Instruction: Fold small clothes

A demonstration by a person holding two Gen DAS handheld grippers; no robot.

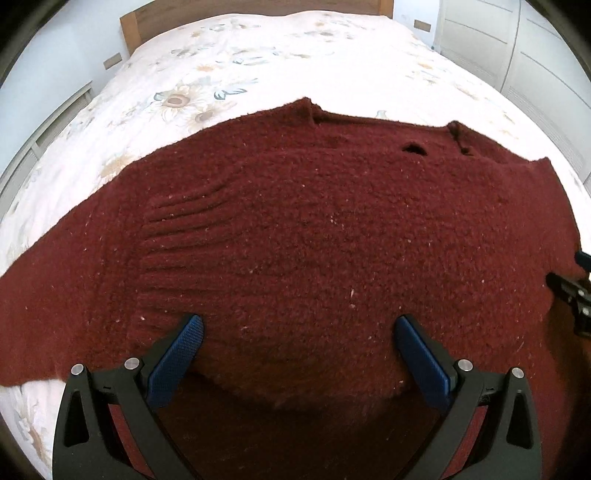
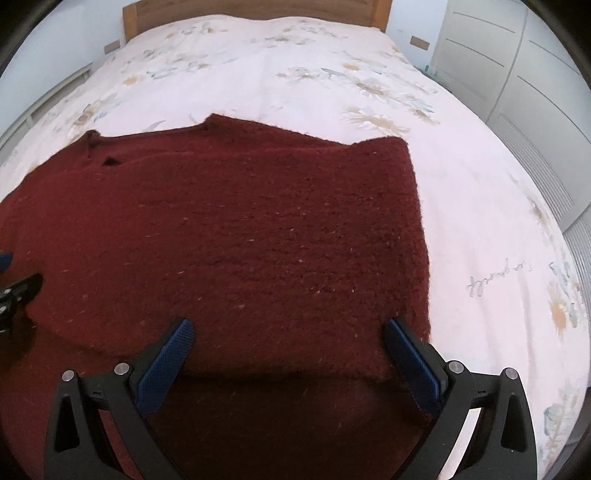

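Note:
A dark red knitted sweater (image 1: 314,229) lies spread on the bed, with its neckline at the far side and a small hole near it. It also shows in the right wrist view (image 2: 258,229), with its right side folded in to a straight edge. My left gripper (image 1: 299,326) is open, its blue fingers just above the sweater's near part. My right gripper (image 2: 290,328) is open over the sweater's near right part, right finger near the folded edge. Each gripper shows at the edge of the other's view: the right gripper (image 1: 570,291) and the left gripper (image 2: 16,291).
The bed (image 2: 480,206) has a white cover with a flower print and a wooden headboard (image 2: 255,7). White wardrobe doors (image 2: 517,74) stand at the right. A white radiator or shelf is at the left wall.

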